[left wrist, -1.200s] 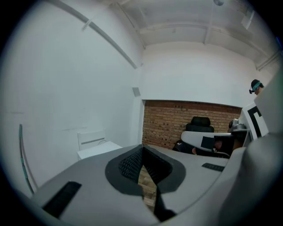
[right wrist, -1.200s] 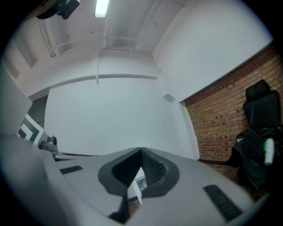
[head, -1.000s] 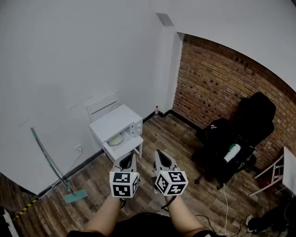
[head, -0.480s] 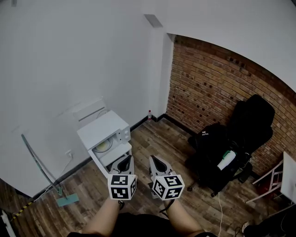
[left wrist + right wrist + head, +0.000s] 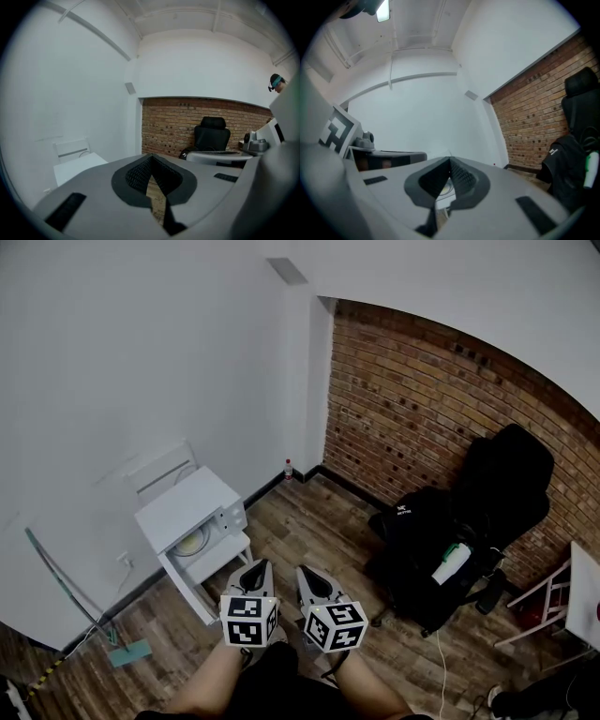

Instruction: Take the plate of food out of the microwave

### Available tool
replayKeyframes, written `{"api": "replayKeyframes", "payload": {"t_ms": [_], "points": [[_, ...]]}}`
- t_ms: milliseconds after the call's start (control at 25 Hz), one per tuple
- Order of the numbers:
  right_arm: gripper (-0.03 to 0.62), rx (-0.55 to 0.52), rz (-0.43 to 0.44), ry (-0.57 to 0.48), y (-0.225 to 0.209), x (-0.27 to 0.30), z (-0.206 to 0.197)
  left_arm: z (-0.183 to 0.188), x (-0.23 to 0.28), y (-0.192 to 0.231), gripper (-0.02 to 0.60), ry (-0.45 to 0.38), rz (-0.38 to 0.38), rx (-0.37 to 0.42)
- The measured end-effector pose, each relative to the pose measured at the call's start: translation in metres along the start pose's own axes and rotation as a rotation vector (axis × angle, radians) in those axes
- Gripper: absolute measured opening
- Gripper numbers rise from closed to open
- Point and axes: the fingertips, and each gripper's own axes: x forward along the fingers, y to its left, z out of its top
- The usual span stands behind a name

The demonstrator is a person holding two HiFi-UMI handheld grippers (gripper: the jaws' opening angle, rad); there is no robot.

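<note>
Over by the white wall, the plate of food [image 5: 192, 542] sits inside the microwave [image 5: 178, 507] and shows at its front. It looks like a hard plate, so it will not bend, but it could break if it drops. The food may slide if the plate tips, and it may be hot too. I think the best place to grab it is the near rim, keeping it flat. The left gripper [image 5: 259, 568] and the right gripper [image 5: 308, 575] are near the microwave but not touching it. Each has its jaws pressed tight together with nothing between them.
</note>
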Motion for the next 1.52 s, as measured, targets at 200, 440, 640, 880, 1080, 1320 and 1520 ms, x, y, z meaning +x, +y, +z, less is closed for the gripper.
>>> {"api": "replayKeyframes", "payload": {"t_ms": [200, 440, 640, 880, 1080, 1320, 1520], "points": [[0.012, -0.027, -0.041, 0.002, -0.035, 0.036, 0.009, 0.007, 0.059, 0.008, -0.009, 0.006, -0.045, -0.010], [0.013, -0.027, -0.100, -0.013, -0.090, 0.098, 0.050, 0.044, 0.141, 0.021, -0.009, -0.005, -0.104, -0.030], [0.013, -0.045, -0.113, -0.006, -0.117, 0.160, 0.077, 0.070, 0.201, 0.050, -0.009, -0.011, -0.111, -0.066], [0.013, -0.015, -0.072, 0.013, -0.131, 0.234, 0.084, 0.079, 0.251, 0.105, -0.009, -0.016, -0.054, -0.130], [0.014, -0.030, 0.027, 0.088, -0.118, 0.282, 0.075, 0.076, 0.259, 0.146, -0.009, -0.002, 0.035, -0.163], [0.014, -0.015, 0.235, 0.186, -0.063, 0.345, 0.054, 0.057, 0.235, 0.219, -0.009, 0.012, 0.243, -0.245], [0.012, -0.025, 0.468, 0.286, -0.007, 0.395, 0.032, 0.046, 0.198, 0.274, -0.009, -0.015, 0.496, -0.319]]}}
